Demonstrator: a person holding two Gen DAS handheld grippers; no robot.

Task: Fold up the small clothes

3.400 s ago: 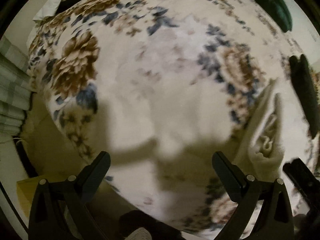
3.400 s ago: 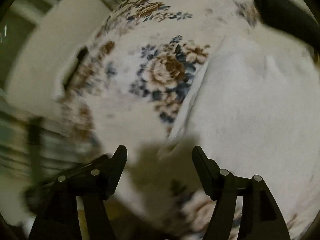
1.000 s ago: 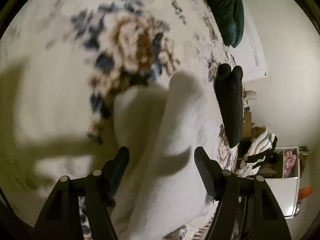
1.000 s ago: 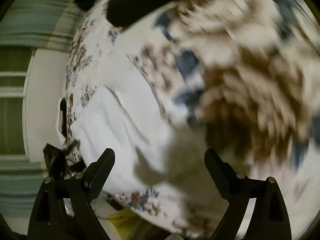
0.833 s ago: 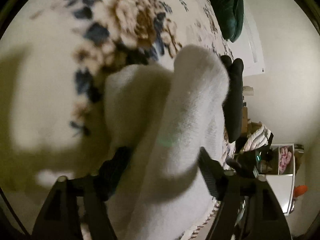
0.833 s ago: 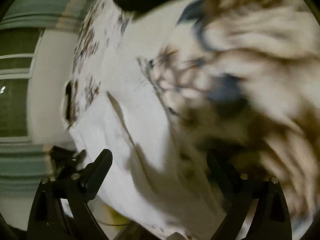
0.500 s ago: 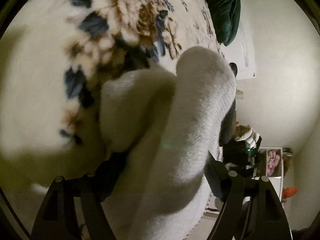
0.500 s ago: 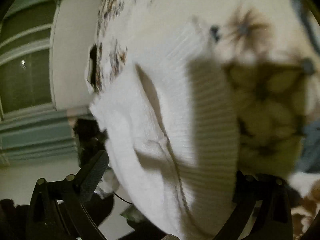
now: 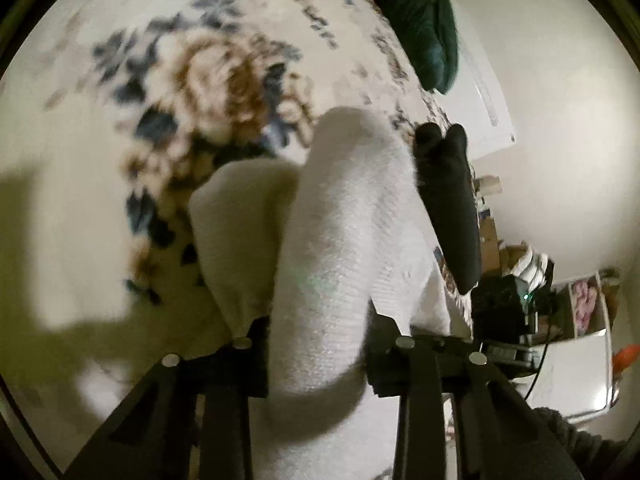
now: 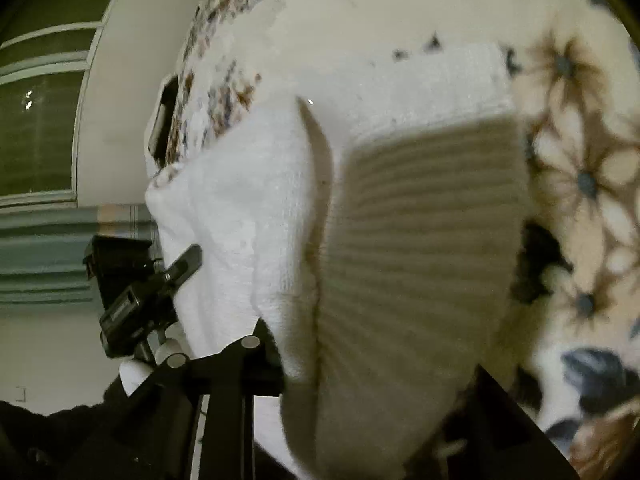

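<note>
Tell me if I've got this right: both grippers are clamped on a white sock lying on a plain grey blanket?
Not quite. The left gripper and right gripper do clamp the white sock, but the blanket is cream with brown and blue flowers; the left wrist view shows it.

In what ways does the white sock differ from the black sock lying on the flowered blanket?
The white sock is pale and raised between the fingers of the left gripper; the black sock is dark and lies untouched. The white sock looks bulkier here, being nearer the camera; the black sock looks slimmer. Both are on the same flowered blanket.
</note>
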